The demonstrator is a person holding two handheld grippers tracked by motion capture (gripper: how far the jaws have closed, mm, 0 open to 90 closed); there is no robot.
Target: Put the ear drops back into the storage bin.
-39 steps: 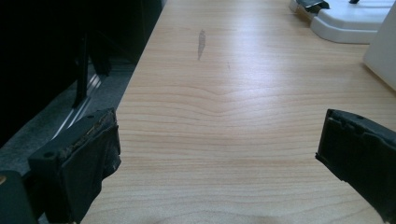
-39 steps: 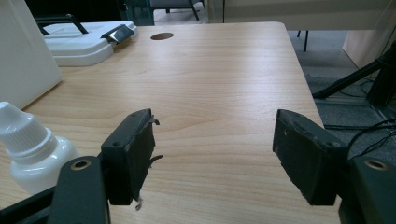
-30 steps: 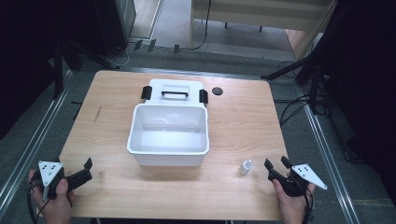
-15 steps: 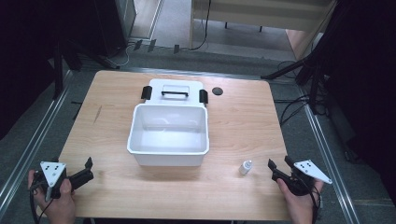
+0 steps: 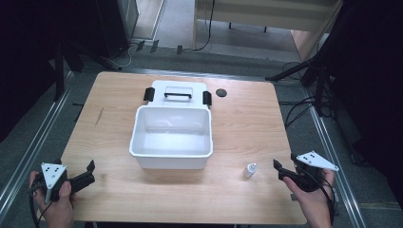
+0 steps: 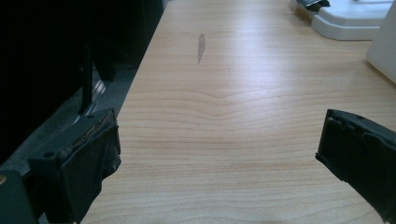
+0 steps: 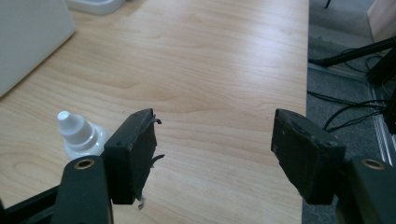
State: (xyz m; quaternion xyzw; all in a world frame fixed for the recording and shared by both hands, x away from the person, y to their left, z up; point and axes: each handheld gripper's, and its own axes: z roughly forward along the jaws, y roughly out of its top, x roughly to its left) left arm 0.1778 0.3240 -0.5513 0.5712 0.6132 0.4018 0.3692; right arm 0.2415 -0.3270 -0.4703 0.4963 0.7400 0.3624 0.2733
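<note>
On the wooden worktop (image 5: 247, 123), a white open-topped bin (image 5: 172, 137) stands near the centre, upright, its inside showing nothing but bare white walls and floor. Directly behind it, touching or just short of its far wall, lies the bin's white lid (image 5: 177, 91), flat, with a black handle on top and a black latch at either end. A small dark round disc (image 5: 221, 92) sits on the worktop just to the right of the lid, apart from it. A dark streak marks the wood on the left side of the worktop, well clear of the bin.

The left gripper (image 5: 85, 176) is held in a hand (image 5: 56, 202) at the near left corner, its jaws pointing across the worktop towards the bin. In the left gripper view the jaws stand wide apart with bare wood between them and nothing gripped.

The right gripper (image 5: 280, 170) is held in a hand (image 5: 311, 199) at the near right edge, a grey three-cornered plate on its top. Its jaws stand partly open, with nothing between them; the right gripper view shows plain worktop in the gap.

The small white dropper bottle (image 5: 250, 169) stands upright on the worktop, near the front right corner of the bin and just to the left of the right gripper's jaws. In the right gripper view the dropper bottle (image 7: 80, 134) sits outside the left jaw, beside it and not gripped.
</note>
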